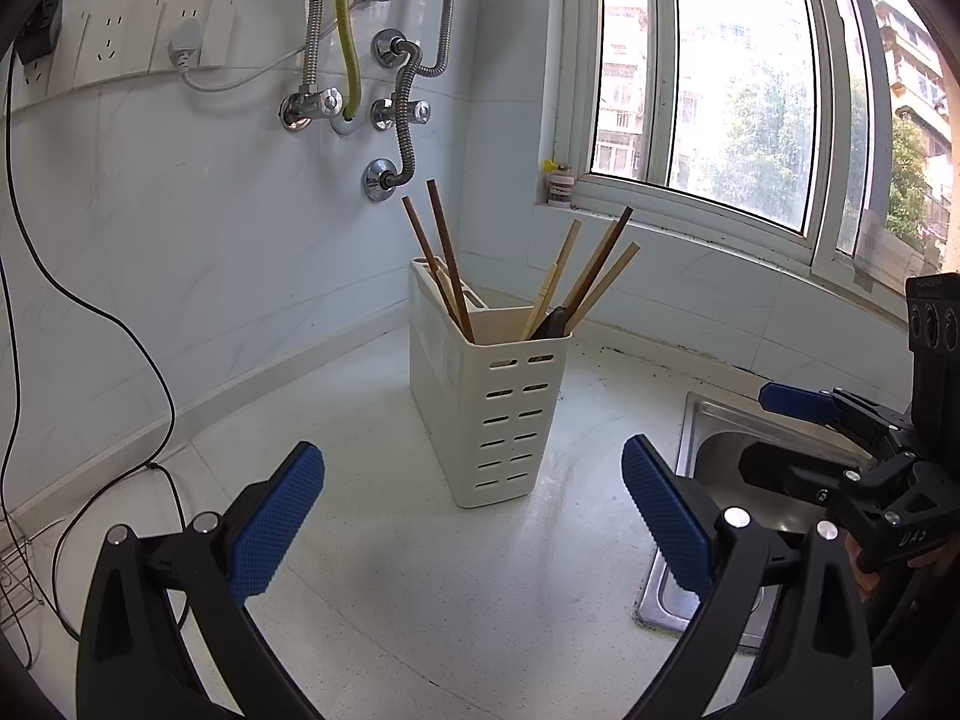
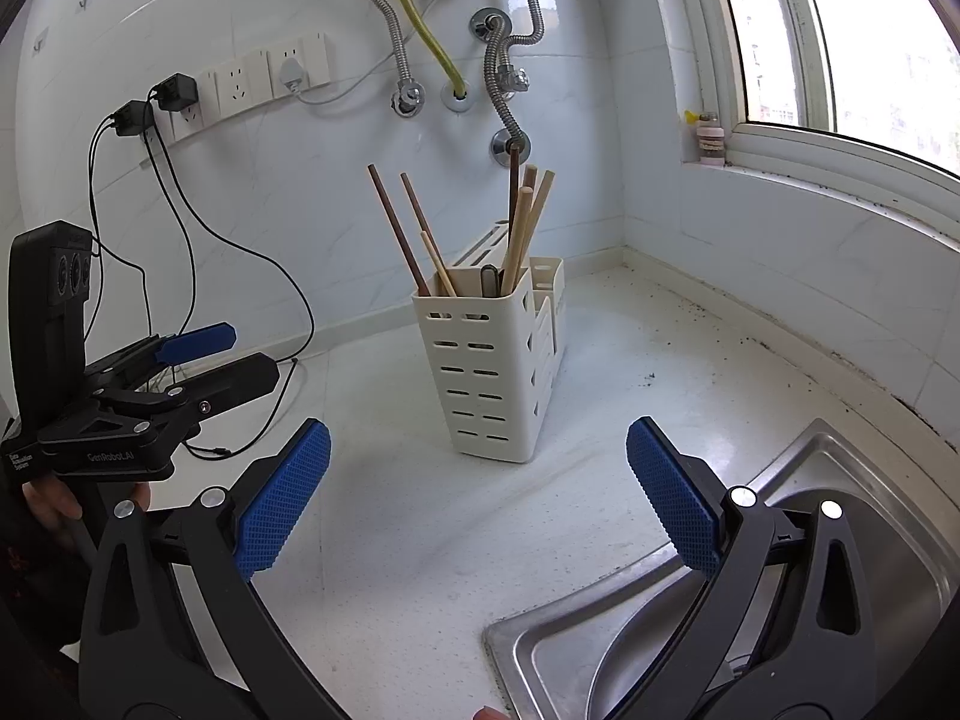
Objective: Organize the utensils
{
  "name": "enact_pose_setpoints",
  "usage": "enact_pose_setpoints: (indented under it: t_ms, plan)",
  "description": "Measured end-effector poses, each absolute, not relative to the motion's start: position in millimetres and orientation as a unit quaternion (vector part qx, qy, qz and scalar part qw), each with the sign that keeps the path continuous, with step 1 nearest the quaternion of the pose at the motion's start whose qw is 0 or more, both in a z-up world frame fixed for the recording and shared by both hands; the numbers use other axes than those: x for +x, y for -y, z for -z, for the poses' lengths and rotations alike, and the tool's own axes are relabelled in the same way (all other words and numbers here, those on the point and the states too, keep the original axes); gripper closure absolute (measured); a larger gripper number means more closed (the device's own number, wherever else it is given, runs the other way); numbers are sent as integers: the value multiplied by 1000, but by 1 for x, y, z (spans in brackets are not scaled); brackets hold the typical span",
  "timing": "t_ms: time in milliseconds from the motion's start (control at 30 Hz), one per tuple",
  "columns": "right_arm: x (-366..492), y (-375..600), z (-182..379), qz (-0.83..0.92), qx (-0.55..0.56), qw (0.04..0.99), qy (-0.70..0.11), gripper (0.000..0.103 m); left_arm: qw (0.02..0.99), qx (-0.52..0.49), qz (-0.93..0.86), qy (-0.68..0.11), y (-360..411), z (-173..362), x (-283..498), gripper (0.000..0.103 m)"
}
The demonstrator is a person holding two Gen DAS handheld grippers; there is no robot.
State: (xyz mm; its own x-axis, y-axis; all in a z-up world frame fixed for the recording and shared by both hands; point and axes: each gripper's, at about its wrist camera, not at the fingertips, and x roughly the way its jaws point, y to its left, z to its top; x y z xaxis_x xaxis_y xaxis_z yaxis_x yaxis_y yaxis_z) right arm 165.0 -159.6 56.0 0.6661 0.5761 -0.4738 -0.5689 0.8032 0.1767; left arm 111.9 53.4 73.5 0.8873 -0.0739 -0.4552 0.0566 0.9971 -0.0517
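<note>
Chopsticks (image 1: 447,252) stood in a cream caddy (image 1: 489,414) on the white counter (image 1: 384,570), far back toward the corner where the tiled wall met the window (image 1: 738,90). Two dark ones leaned left in the caddy's left part; four more, dark and pale, fanned right in the right part beside a black handle (image 1: 555,323). The slotted wall of the caddy faced the cameras.

The left gripper (image 1: 474,510) hung above the counter, near the caddy, its blue pads (image 1: 276,522) spread wide with nothing between them. The right gripper (image 2: 480,492) was likewise spread wide and held nothing, poised over the near counter at the rim of the steel sink (image 2: 798,576), which lay to the right. Neither tool touched the caddy.

On the far wall were sockets (image 1: 114,42) with plugs, trailing black cords (image 1: 144,360), and metal hoses (image 1: 408,120) with valves. A small jar (image 1: 561,186) sat on the window sill.
</note>
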Motion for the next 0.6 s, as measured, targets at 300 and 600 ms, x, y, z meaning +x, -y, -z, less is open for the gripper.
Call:
enact_pose_setpoints:
  t_ms: [300, 600]
  plan:
    - [166, 158, -56, -313, 7, 913, -262, 8, 971, -17, 32, -236, -53, -74, 112, 5]
    - [166, 157, -56, -314, 7, 912, -264, 8, 971, -16, 32, -235, -53, -73, 112, 5]
